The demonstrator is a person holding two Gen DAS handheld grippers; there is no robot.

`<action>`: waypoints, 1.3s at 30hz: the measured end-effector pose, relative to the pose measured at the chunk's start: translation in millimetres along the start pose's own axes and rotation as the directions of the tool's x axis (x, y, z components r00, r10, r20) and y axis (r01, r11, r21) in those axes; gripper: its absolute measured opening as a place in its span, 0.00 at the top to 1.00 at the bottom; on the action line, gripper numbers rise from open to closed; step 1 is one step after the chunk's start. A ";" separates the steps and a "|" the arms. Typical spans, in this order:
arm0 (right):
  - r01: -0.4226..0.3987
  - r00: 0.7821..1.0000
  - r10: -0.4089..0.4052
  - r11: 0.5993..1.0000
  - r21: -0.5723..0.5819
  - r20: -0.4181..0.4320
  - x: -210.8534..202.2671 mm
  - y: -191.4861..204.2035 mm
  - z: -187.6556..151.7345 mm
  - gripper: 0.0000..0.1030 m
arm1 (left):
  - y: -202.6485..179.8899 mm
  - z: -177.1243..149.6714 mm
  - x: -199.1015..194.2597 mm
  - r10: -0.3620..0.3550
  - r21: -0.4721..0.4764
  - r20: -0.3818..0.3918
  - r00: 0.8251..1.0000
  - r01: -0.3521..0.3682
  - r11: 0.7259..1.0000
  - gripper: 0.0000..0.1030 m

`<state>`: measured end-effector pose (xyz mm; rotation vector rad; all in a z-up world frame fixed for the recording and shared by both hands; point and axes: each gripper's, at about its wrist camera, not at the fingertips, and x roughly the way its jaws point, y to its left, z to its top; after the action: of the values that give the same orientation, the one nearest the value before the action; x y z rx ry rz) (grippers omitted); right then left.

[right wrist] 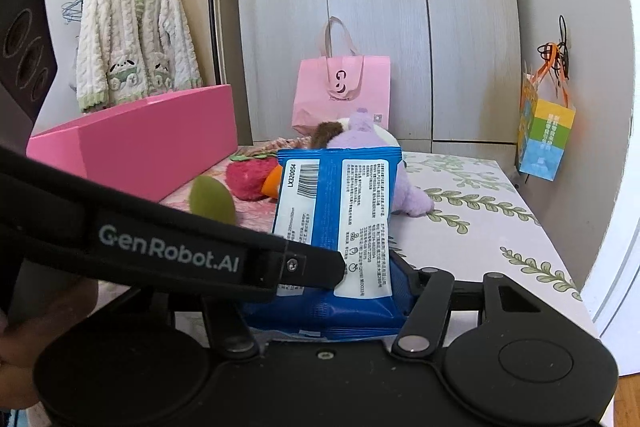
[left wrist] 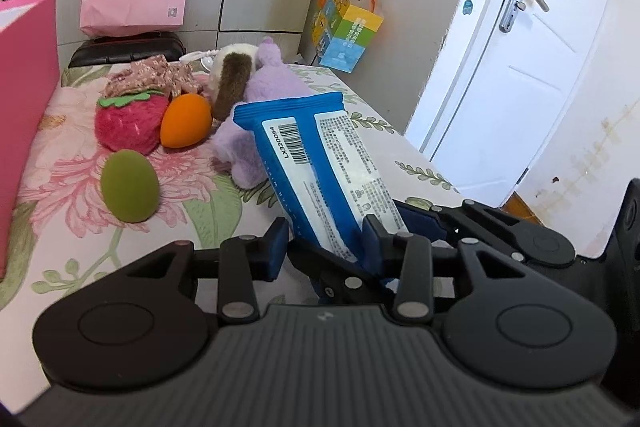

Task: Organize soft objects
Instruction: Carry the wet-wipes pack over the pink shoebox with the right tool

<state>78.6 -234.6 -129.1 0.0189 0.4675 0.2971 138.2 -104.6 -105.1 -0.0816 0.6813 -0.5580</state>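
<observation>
Both hand-held grippers meet on the blue plastic wipes packet (left wrist: pixel 320 163): the left hand-held gripper (left wrist: pixel 326 241) and the right hand-held gripper (right wrist: pixel 320 301) each pinch its lower end, holding it upright above the floral-covered counter (left wrist: pixel 192 211), near the purple plush toy (left wrist: pixel 260 99).

A floral-clothed table (left wrist: pixel 208 211) carries a strawberry plush (left wrist: pixel 130 123), orange egg (left wrist: pixel 186 121), green egg (left wrist: pixel 129 185), purple plush (left wrist: pixel 256 147) and pink box (right wrist: pixel 160 139).

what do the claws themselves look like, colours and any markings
Both are matte black plastic with ribbed bodies, round side discs and silver pivot rivets. The left claw has dark blue fingertip pads. A black bar in the right wrist view reads GenRobot.AI in pale lettering.
</observation>
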 end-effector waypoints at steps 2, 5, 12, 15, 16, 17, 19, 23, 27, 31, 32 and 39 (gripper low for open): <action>-0.003 1.000 0.003 1.000 -0.003 -0.009 -3.7 4.2 2.9 0.36 | 0.6 0.4 -6.6 -0.002 -0.006 -0.008 1.000 0.002 1.000 0.63; -0.005 1.000 0.005 1.000 -0.015 -0.025 -9.2 12.2 7.2 0.36 | 1.3 0.9 -16.6 -0.003 -0.004 -0.024 1.000 0.003 1.000 0.63; -0.034 0.997 0.030 0.998 -0.057 -0.067 -22.8 30.8 14.0 0.36 | 2.4 -4.7 -42.0 -0.004 -0.006 -0.043 0.999 0.004 1.000 0.63; -0.054 0.994 0.048 0.997 -0.059 -0.097 -27.8 39.2 18.6 0.36 | 5.4 -3.2 -52.7 -0.005 -0.015 -0.079 0.997 0.004 1.000 0.62; -0.060 0.992 0.053 0.997 -0.055 -0.116 -29.4 42.0 20.9 0.36 | 5.8 -3.0 -56.2 -0.008 -0.017 -0.096 0.995 0.006 1.000 0.62; -0.063 0.989 0.053 0.996 -0.065 -0.135 -32.3 46.5 23.0 0.36 | 6.5 -3.3 -59.2 -0.011 -0.023 -0.106 0.994 0.009 1.000 0.62; -0.079 0.985 0.063 0.993 -0.091 -0.161 -36.8 53.6 26.6 0.36 | 6.6 -3.7 -67.5 -0.007 -0.030 -0.129 0.992 0.003 1.000 0.62; -0.134 0.973 0.113 0.986 -0.095 -0.201 -43.9 65.7 37.0 0.36 | 13.6 -0.9 -88.6 -0.003 -0.058 -0.150 0.989 -0.006 0.998 0.62; -0.188 0.964 0.155 0.972 -0.140 -0.214 -49.5 85.1 49.3 0.36 | 23.1 1.4 -113.2 0.008 -0.083 -0.147 0.989 -0.021 0.996 0.62; -0.249 0.950 0.208 0.955 -0.164 -0.233 -51.5 103.1 60.0 0.36 | 36.0 0.7 -137.9 0.019 -0.117 -0.136 0.991 -0.035 0.993 0.62; -0.268 0.945 0.224 0.948 -0.173 -0.239 -51.5 108.8 62.4 0.36 | 39.6 0.1 -144.7 0.026 -0.123 -0.136 0.990 -0.042 0.991 0.62; -0.349 0.927 0.287 0.896 -0.274 -0.242 -54.7 147.1 83.1 0.36 | 59.3 3.7 -185.1 0.072 -0.138 -0.096 0.993 -0.085 0.987 0.62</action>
<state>28.3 -105.3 -18.2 -0.2482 0.6094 0.7017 50.0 40.6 -10.6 -0.1620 0.8090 -0.4388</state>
